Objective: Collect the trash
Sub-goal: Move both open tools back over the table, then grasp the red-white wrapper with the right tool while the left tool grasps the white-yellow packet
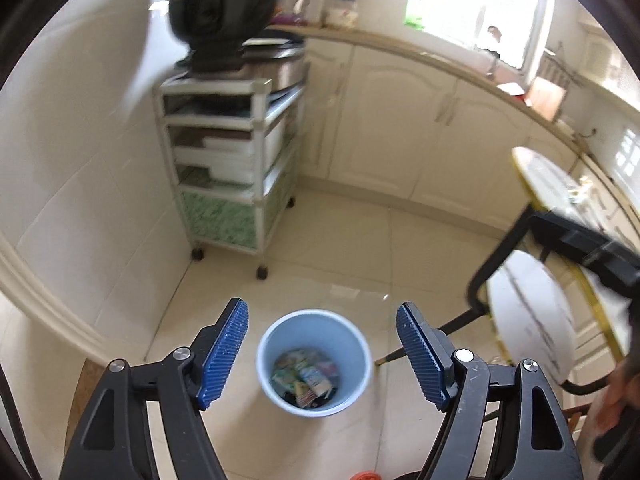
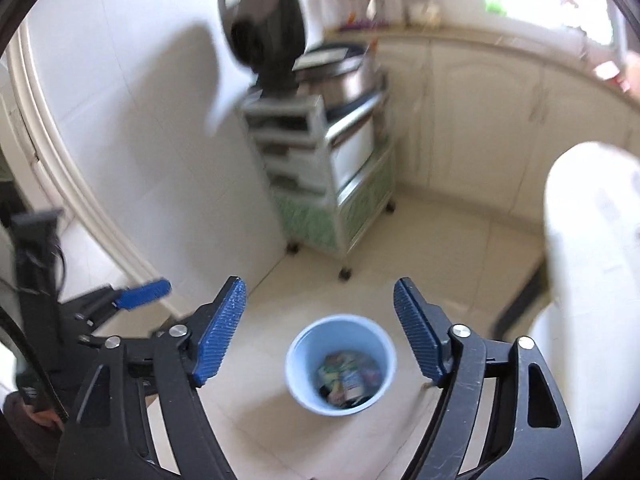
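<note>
Both grippers hang above the kitchen floor and look down at the same light blue bin. The left gripper has its jaws spread wide with nothing between the blue ribbed pads; the bin stands on the floor below and is seen in the gap between the two jaws, a little nearer to the left jaw. The right gripper is released as well, its jaws wide apart and empty. In the right wrist view the bin is seen below the gap between the jaws, slightly toward the right jaw.

The trash lies at the bottom of the bin: several crumpled colourful wrappers and small packs, and something dark under them. The single pieces are too blurred to name.

Beyond the jaw tips, a white wheeled cart with shelves stands against the tiled wall, and a dark round appliance sits on its top. Behind it runs a row of cream cabinets under a counter. To the right of the right jaw of the left gripper there are white marble tables with gold rims and black legs. In the right wrist view one blue pad of the left gripper is visible to the left of the left jaw.
</note>
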A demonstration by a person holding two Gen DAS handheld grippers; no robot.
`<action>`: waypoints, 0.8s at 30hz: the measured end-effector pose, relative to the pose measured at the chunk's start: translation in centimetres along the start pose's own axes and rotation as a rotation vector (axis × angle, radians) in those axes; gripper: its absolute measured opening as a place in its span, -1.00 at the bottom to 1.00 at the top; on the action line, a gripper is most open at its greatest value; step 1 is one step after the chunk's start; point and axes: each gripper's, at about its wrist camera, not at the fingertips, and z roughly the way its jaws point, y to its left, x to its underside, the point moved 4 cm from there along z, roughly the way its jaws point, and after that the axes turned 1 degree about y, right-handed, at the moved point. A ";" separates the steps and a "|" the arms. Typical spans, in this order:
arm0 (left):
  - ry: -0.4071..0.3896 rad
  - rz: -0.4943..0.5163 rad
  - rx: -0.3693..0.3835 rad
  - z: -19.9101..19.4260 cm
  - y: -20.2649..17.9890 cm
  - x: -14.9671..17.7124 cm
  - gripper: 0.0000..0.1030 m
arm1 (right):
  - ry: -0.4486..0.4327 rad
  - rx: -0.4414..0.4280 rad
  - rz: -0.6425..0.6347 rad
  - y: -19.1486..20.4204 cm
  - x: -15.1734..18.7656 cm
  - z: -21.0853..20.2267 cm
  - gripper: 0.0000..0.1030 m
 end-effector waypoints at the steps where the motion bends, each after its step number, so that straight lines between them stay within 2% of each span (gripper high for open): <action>1: -0.006 0.014 0.007 -0.5 -0.5 0.0 0.41 | -0.022 0.021 0.000 -0.6 -0.4 -1.3 0.51; 3: -0.020 0.040 0.026 -1.8 -2.2 -0.1 0.42 | -0.073 0.121 0.009 -3.3 -1.2 -5.2 0.72; 6: -0.041 0.088 0.058 -3.6 -4.8 -0.3 0.44 | -0.102 0.278 0.060 -8.2 -1.1 -9.1 0.76; 9: -0.053 0.126 0.092 -4.5 -6.9 -0.6 0.51 | -0.038 0.442 0.163 -15.2 0.2 -10.6 0.77; 10: -0.052 0.136 0.104 -4.8 -7.7 -0.6 0.51 | -0.006 0.466 0.199 -17.1 0.7 -10.4 0.77; 13: -0.052 0.177 0.124 -5.2 -9.9 -1.2 0.51 | 0.083 0.427 0.314 -21.6 1.9 -8.3 0.73; 14: -0.055 0.197 0.127 -5.4 -10.7 -1.5 0.51 | 0.098 0.416 0.331 -22.2 2.0 -7.6 0.64; 17: -0.059 0.239 0.117 -5.1 -12.6 -2.7 0.51 | 0.138 0.393 0.316 -23.0 2.1 -6.3 0.56; 20: -0.069 0.274 0.116 -5.1 -14.9 -3.9 0.51 | 0.173 0.352 0.336 -24.0 2.8 -5.2 0.06; 24: -0.074 0.334 0.108 -4.6 -18.0 -5.0 0.52 | 0.173 0.303 0.319 -25.2 3.4 -5.7 -0.26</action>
